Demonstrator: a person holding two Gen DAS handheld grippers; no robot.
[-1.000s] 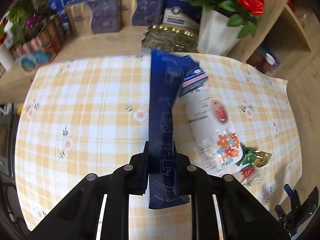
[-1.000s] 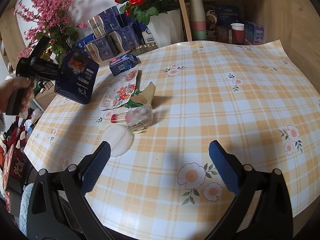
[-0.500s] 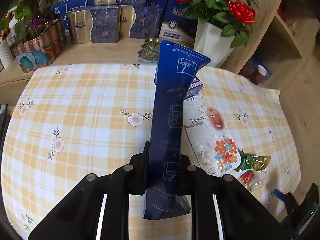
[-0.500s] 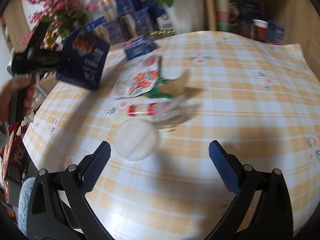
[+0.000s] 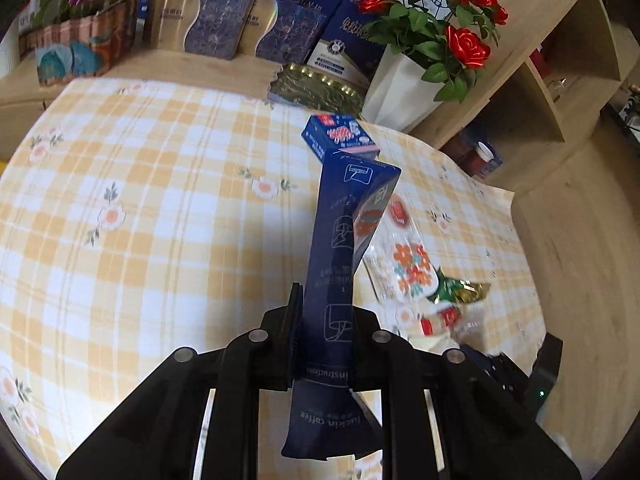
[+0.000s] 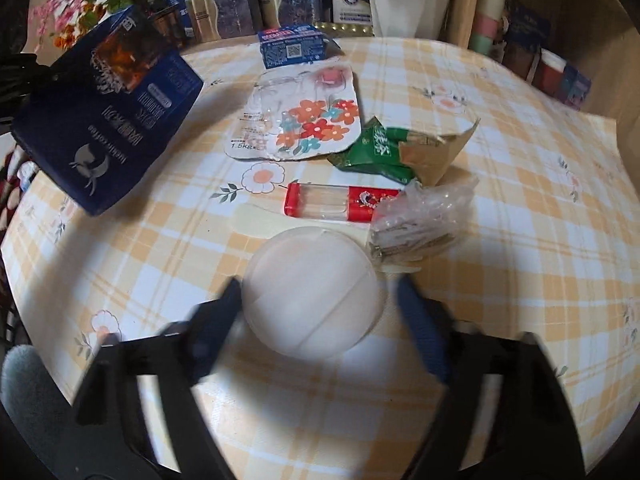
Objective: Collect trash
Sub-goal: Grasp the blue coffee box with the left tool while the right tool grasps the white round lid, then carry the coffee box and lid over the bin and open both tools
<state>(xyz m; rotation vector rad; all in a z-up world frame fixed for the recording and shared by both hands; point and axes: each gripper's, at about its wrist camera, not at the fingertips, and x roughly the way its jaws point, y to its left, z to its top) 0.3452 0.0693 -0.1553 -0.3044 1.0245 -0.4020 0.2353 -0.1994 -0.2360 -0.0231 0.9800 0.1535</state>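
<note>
My left gripper is shut on a tall dark blue coffee bag, held upright above the checked tablecloth; the same bag shows at the left of the right wrist view. My right gripper is low over the table and its jaws are closing, with a round translucent white lid between them. The left pad is at the lid's rim; a gap remains on the right. Behind the lid lie a red-ended clear wrapper, crumpled clear plastic, a green packet and a flowered blister pack.
A small blue box lies at the far side of the table. A white vase of red roses and gift boxes stand behind it. A wooden shelf with cups is at the right.
My right gripper came down and forward over the white lid, and its jaws narrowed around it. My left gripper carried the blue bag sideways toward the trash pile.
</note>
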